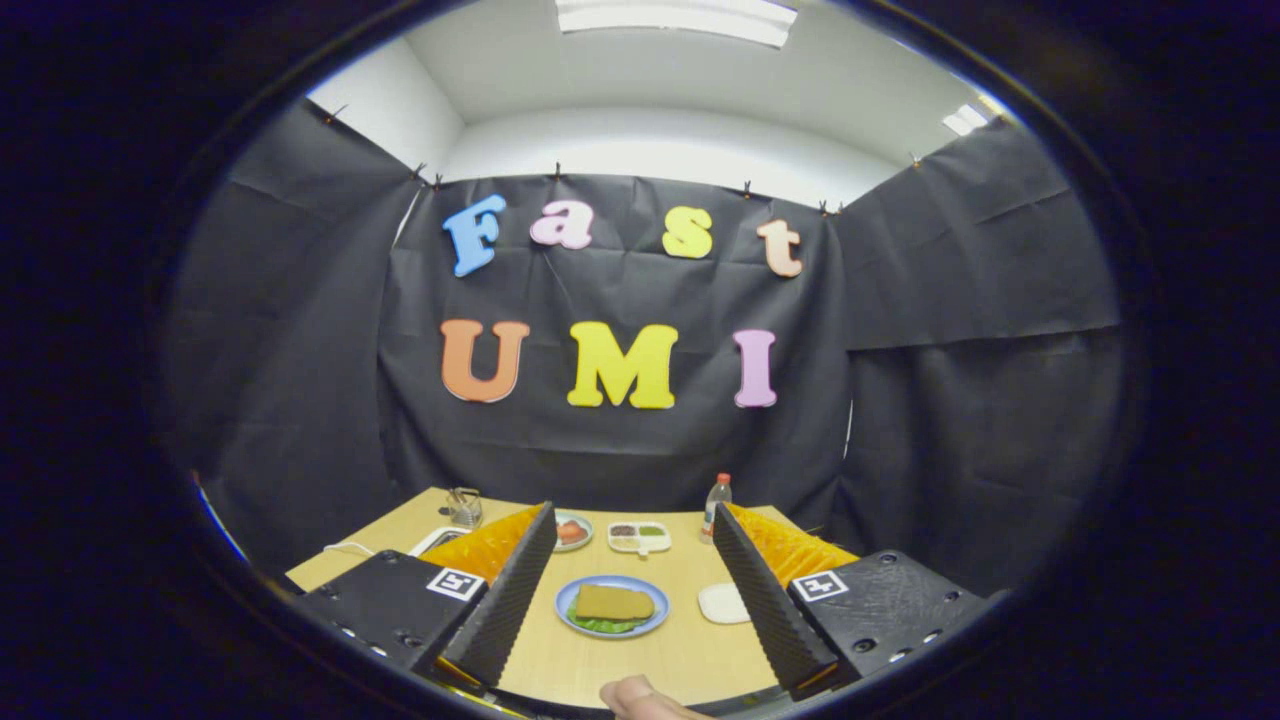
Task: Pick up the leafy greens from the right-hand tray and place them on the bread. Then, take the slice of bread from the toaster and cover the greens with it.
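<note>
The tool [625, 585] hangs wide open and empty above the bench [640, 655]. Low in the frame's centre, between its fingers, a blue plate [612, 606] holds a bread slice [613, 602] over leafy greens [600, 624]. The bread looks light and crumbly; grip its edges gently.

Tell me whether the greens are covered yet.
Covered: a bread slice lies on the greens on the blue plate. The open tool holds nothing.
</note>
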